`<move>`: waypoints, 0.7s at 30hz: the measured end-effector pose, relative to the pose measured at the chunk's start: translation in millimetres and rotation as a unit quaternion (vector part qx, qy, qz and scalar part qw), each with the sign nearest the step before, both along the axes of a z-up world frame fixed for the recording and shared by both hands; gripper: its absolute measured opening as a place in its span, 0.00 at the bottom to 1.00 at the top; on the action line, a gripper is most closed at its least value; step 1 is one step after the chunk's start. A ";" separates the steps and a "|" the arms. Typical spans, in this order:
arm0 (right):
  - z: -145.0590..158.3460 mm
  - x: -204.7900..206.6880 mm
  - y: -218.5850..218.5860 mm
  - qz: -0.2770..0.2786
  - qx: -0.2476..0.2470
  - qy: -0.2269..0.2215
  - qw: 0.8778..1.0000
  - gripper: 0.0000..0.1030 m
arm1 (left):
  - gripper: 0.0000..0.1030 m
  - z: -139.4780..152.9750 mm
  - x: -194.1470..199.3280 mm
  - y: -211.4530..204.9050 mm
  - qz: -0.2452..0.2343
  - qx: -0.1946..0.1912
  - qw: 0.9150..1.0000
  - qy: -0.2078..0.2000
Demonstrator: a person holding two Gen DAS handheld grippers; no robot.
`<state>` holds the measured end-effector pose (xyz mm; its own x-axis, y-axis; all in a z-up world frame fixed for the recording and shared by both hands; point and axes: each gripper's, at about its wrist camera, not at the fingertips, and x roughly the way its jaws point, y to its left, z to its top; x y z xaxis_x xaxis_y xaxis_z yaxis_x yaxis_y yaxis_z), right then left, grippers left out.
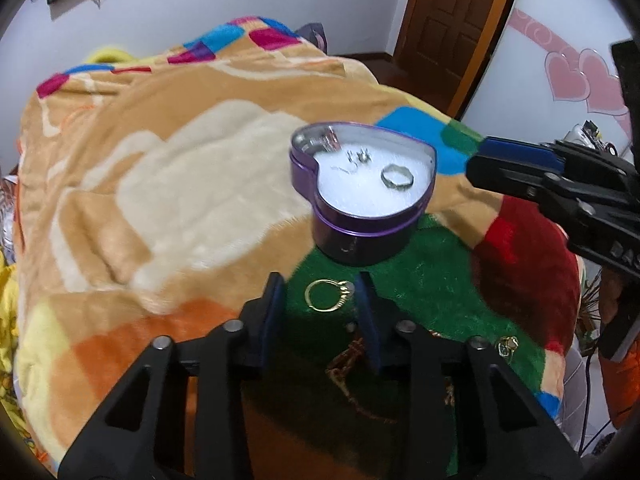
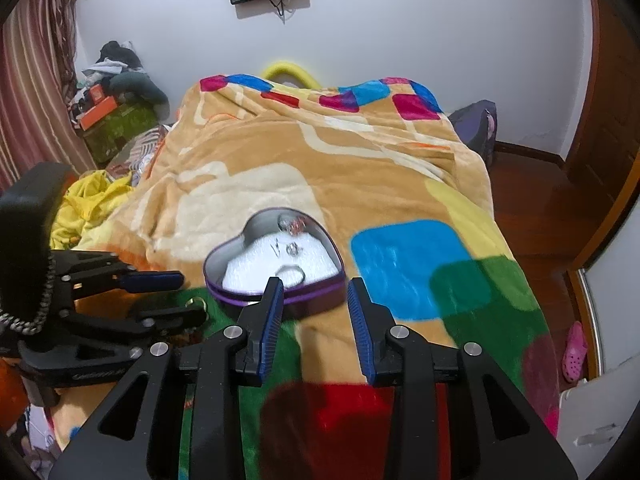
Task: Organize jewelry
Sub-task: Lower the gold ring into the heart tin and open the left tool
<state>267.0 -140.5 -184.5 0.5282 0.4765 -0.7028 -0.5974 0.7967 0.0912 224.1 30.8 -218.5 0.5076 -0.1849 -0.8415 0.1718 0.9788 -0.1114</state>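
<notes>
The heart-shaped tin (image 1: 362, 192) sits open on the blanket (image 1: 160, 184), a silver ring (image 1: 397, 178) inside. Left gripper (image 1: 320, 298) jaws released, straddling a gold ring (image 1: 326, 295) near the tin. Right gripper (image 2: 315, 292) jaws released, empty.

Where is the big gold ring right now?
In the left wrist view, the gold ring lies on the blanket's green patch, between the left gripper fingers, just below the purple heart tin.

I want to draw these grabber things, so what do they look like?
Both the left gripper and the right gripper are black frames with triangle cut-outs, round silver pins and two flat blue ribbed fingers. A metal bead chain hangs by the left one, and an orange sleeve shows behind the right.
</notes>
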 end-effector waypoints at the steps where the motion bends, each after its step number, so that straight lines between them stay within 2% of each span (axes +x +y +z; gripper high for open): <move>1: -1.7 -1.0 -1.9 -0.001 -0.001 0.002 1.000 0.29 | 0.31 -1.9 0.9 -0.8 0.000 -0.001 1.000 0.002; 4: -5.5 -3.5 -6.9 -0.005 -0.002 0.007 1.000 0.29 | 0.25 -4.2 1.2 -1.5 -0.002 -0.003 1.000 0.007; 7: -9.3 -6.1 -10.7 -0.008 -0.002 0.013 1.000 0.29 | 0.25 -2.5 -0.1 0.2 0.003 -0.004 1.000 0.003; 10: -11.7 -10.4 -14.6 -0.010 0.000 0.018 1.000 0.29 | 0.25 6.2 -4.8 0.6 0.011 0.005 1.000 -0.013; 16: -16.9 -18.5 -22.4 -0.013 -0.001 0.027 1.000 0.29 | 0.25 40.7 -3.5 -3.4 0.012 -0.004 0.998 -0.059; 21: -17.9 -23.8 -25.1 -0.014 0.002 0.032 0.999 0.29 | 0.25 48.1 14.4 -13.1 0.008 -0.009 0.997 -0.070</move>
<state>243.2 -165.6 -202.4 0.4963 0.4652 -0.7330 -0.5675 0.8128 0.1316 238.5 17.6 -170.4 0.6228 -0.1901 -0.7589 0.1718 0.9796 -0.1044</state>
